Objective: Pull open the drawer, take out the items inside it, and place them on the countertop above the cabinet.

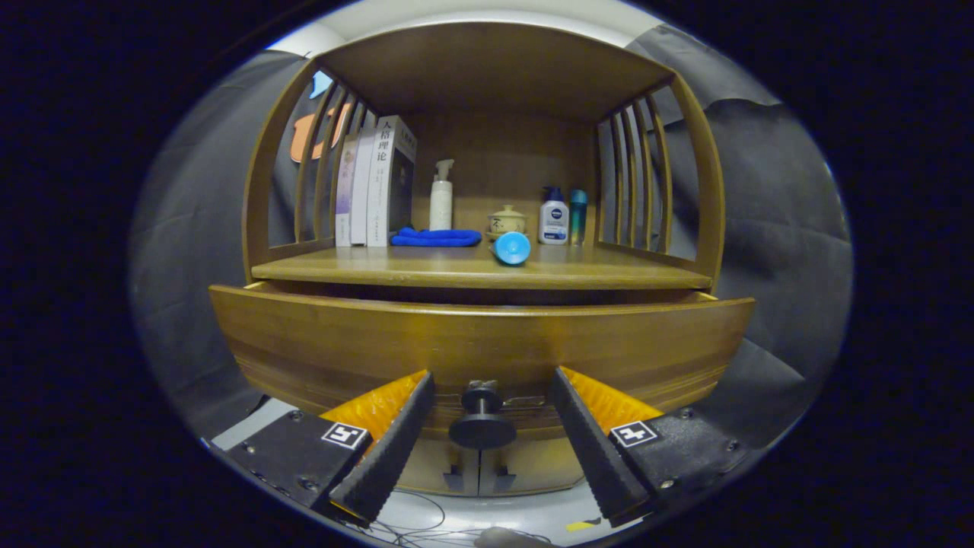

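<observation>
Wooden cabinet (487,152) up close here, with its surface (426,268) holding some books (377,183), a pump bottle (440,196), a folded blue cloth (435,237), a small lidded pot (507,221), a lotion bottle (554,217) and a blue round thing (511,248) near the front edge. Right below, the drawer (380,342) sits pulled out a bit. The tool (492,394) is spread apart, fingers either side of the dark knob (482,418), not touching it.

Drawer (479,342) interior hidden behind its front; contents unseen.
</observation>
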A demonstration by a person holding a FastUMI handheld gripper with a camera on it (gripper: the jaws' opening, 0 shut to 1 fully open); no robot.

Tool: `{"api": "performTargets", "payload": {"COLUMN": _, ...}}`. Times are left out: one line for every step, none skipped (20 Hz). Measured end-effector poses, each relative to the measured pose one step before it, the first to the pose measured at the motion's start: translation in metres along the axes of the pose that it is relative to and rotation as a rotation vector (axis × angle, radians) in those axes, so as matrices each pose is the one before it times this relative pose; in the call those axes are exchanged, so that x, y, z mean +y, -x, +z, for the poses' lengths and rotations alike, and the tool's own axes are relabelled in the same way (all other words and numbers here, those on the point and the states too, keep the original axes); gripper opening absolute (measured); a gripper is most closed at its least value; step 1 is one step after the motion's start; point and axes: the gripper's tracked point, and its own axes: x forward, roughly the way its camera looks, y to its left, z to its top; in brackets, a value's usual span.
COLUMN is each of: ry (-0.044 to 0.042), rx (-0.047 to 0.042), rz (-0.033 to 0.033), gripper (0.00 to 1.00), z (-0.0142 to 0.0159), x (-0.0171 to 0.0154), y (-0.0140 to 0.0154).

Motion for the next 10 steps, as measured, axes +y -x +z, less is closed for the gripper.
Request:
{"api": "performTargets", "payload": {"ry": -0.00174, "rx": -0.00104, "rz": 0.00037, "gripper": 1.00, "z": 0.00114, "x": 0.00039, "y": -0.00431}}
{"api": "performTargets", "payload": {"ry": -0.00187, "rx": -0.00300, "rz": 0.00097, "gripper": 1.00, "z": 0.00165, "x": 0.00032, "y": -0.00422}}
{"api": "performTargets", "payload": {"ry": -0.00134, "rx": -0.00291, "rz": 0.00121, "gripper": 1.00, "z": 0.00100, "x": 0.00028, "y": -0.00488}}
{"api": "performTargets", "payload": {"ry": 0.00089, "rx": -0.00017, "rz": -0.00023, "gripper": 1.00, "z": -0.00001, "x": 0.00089, "y": -0.00407}}
{"api": "performTargets", "payload": {"ry": -0.00024, "rx": 0.00445, "rz": -0.00055, "gripper": 1.00, "z": -0.00011, "x": 0.00052, "y": -0.00328}}
{"api": "performTargets", "payload": {"ry": -0.00071, "rx": 0.00139, "rz": -0.00136, "gripper": 1.00, "z": -0.00095, "x": 0.00011, "y": -0.00396}}
{"api": "performTargets", "payload": {"ry": 0.00515, "rx": 0.00182, "rz": -0.00213, "gripper": 1.00, "z": -0.00079, "x": 0.00069, "y": -0.00360}}
{"api": "performTargets", "payload": {"ry": 0.01021, "rx": -0.00249, "rz": -0.00345, "gripper": 1.00, "z": 0.00097, "x": -0.00037, "y": -0.00398}}
{"api": "performTargets", "payload": {"ry": 0.01171, "rx": -0.00129, "rz": -0.00268, "gripper": 1.00, "z": 0.00058, "x": 0.00005, "y": -0.00386}}
{"api": "performTargets", "payload": {"ry": 0.00706, "rx": 0.00042, "rz": -0.00125, "gripper": 1.00, "z": -0.00046, "x": 0.00049, "y": -0.00346}}
